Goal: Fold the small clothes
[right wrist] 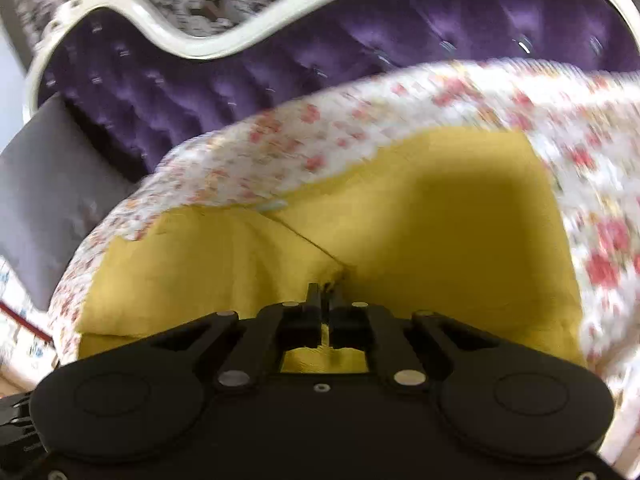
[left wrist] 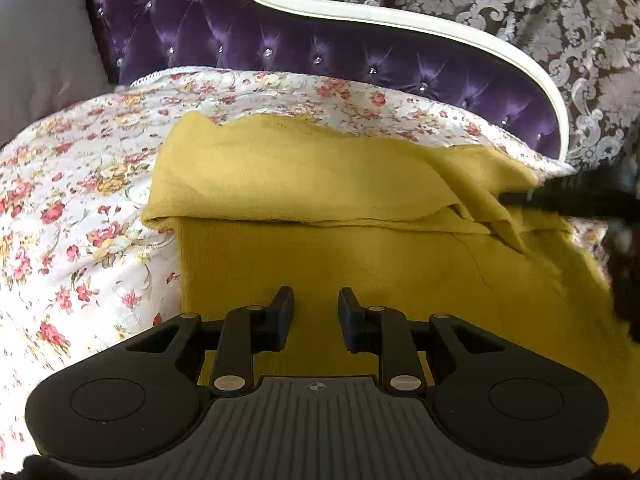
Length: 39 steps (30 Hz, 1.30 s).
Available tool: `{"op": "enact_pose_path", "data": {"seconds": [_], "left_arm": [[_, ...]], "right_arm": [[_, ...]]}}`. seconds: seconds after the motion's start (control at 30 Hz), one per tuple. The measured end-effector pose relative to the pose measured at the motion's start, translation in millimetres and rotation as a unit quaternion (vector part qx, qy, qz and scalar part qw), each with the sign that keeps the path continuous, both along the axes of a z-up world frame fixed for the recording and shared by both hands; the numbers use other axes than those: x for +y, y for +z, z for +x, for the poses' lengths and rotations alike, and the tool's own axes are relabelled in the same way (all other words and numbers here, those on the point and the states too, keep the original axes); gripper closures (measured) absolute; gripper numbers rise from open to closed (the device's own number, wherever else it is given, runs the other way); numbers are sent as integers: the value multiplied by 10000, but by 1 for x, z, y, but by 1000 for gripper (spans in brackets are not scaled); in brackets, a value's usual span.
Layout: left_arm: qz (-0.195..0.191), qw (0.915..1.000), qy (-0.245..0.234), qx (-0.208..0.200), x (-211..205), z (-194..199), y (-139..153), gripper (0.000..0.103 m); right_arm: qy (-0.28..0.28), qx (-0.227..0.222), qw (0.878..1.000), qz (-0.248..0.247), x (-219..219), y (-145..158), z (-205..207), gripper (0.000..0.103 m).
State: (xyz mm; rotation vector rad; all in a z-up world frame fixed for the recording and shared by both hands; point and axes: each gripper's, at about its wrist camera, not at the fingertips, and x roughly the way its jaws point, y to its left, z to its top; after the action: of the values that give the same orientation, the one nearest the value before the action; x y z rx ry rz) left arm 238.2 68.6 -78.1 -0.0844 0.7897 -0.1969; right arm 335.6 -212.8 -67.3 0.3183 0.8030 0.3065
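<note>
The yellow cloth (left wrist: 360, 248) is lying on the floral bedspread (left wrist: 80, 200) in front of the purple headboard (left wrist: 280, 44), with its far part folded over toward the near side. Left gripper (left wrist: 316, 304) is just hovering over the near part, fingers spread with nothing in them. Right gripper (right wrist: 326, 294) is pressed together on a cloth fold, though that view's blurry.
</note>
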Motion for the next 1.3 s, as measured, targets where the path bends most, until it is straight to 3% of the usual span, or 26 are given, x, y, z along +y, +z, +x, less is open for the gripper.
{"op": "enact_pose_path", "data": {"seconds": [0.1,0.17,0.23,0.37,0.43,0.57,0.6,0.7,0.87,1.03,1.1,1.17,1.3], "left_arm": [[-11,10000,-19,-17,0,-2,-1,79],[-46,10000,-22,-14,2,-3,-2,79],[-50,10000,-22,-25,2,-4,-3,79],[88,9999,-60,-46,-3,-4,-3,79],[128,9999,-83,-16,-4,-3,0,78],[135,9999,-101,-28,2,0,15,78],[172,9997,-93,-123,2,2,21,78],[303,9986,-74,-420,-1,19,37,78],[373,9972,95,-645,-12,64,41,78],[939,9953,248,-27,-4,94,-1,78],[1069,9937,188,-272,8,84,-10,75],[1124,9929,297,-256,20,78,-10,68],[1087,9922,614,-69,42,78,-7,59]], "right_arm": [[197,-651,9974,-223,1,45,-5,94],[2,-1001,9940,-450,-12,71,-4,94],[-286,-1071,9912,-723,-29,78,5,94],[-582,-677,9884,-1231,-50,49,37,93],[-537,-485,9893,-1268,-55,30,49,87],[-769,-469,9900,-1083,-66,20,41,56],[-800,-507,9903,-1015,-69,20,36,53],[-800,-544,9909,-937,-73,21,23,53],[-426,-534,9921,-1054,-41,13,25,51],[-228,-294,9866,-1590,-22,-6,23,51],[-69,-357,9807,-1923,-18,-7,10,51],[11,-326,9784,-2040,-17,-6,-1,51],[8,-44,9820,-1888,-28,-2,-9,50]]}}
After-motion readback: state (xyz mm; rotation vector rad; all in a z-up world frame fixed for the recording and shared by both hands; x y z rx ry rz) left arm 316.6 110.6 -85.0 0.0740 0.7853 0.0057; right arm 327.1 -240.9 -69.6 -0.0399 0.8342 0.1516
